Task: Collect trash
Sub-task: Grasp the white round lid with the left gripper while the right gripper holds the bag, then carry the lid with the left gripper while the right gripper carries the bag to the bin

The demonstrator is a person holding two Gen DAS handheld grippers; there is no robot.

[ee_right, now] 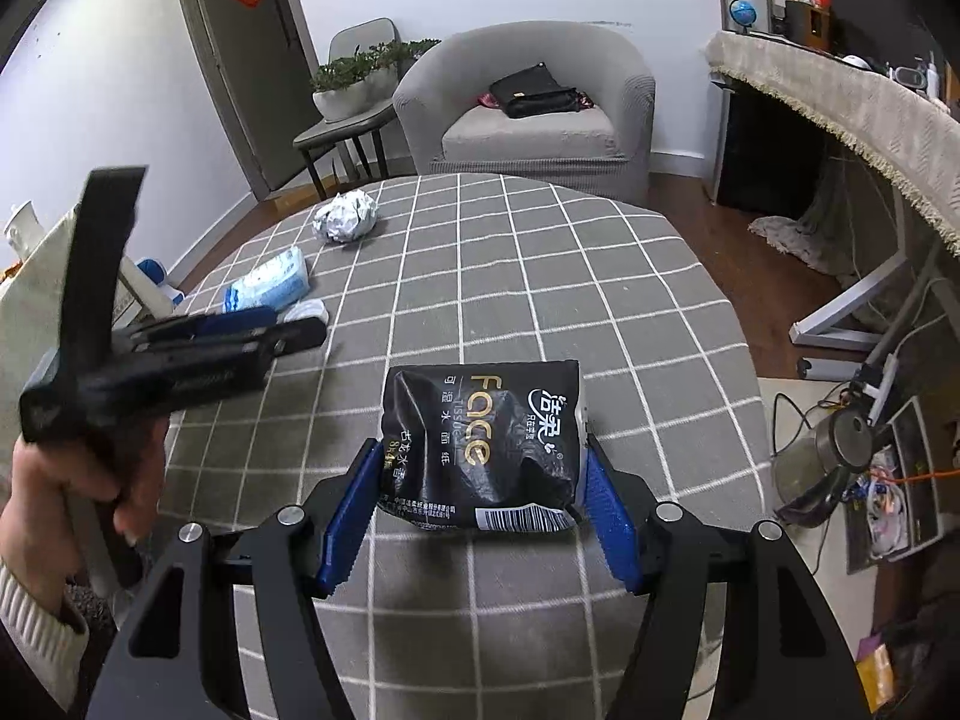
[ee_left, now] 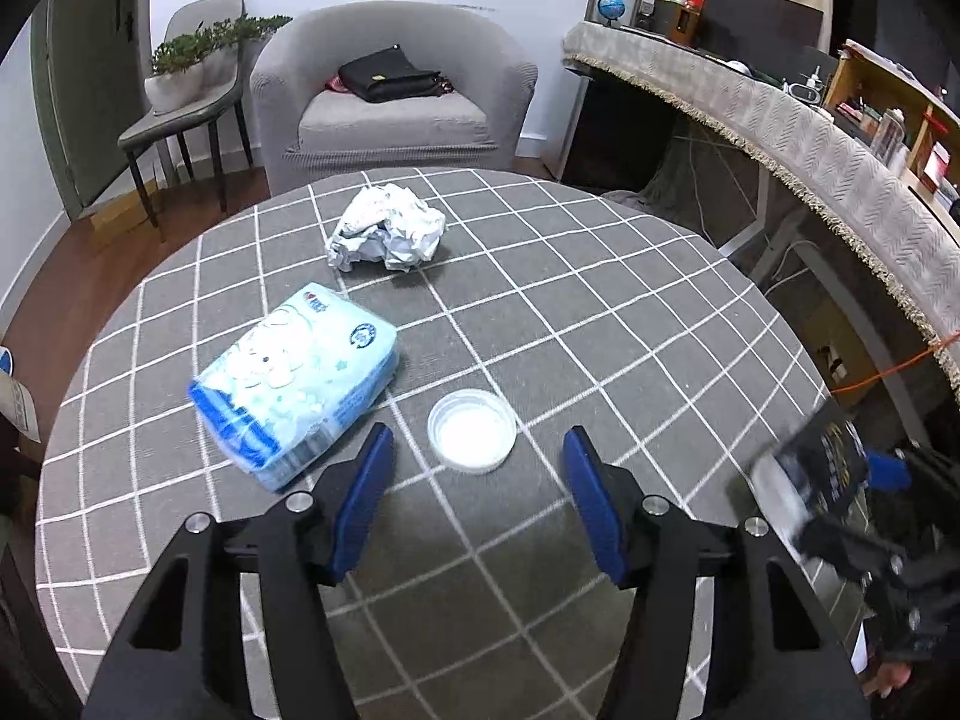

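My left gripper (ee_left: 477,444) is open just above the round table, its blue pads either side of a white plastic lid (ee_left: 472,431). A light-blue tissue pack (ee_left: 297,385) lies left of it, and a crumpled paper ball (ee_left: 387,227) sits farther back. My right gripper (ee_right: 483,450) is shut on a black tissue pack (ee_right: 483,444) and holds it over the table's right part. That pack also shows at the right edge of the left wrist view (ee_left: 822,468). In the right wrist view the left gripper (ee_right: 300,324) shows at the left, with the paper ball (ee_right: 346,216) and blue pack (ee_right: 270,287) beyond.
The table (ee_left: 600,324) has a grey checked cloth. Behind it stand a grey armchair (ee_left: 393,90) with a black bag, a chair with plants (ee_left: 192,66), and a cloth-covered desk (ee_left: 780,114) at right. Cables and clutter lie on the floor at right (ee_right: 864,450).
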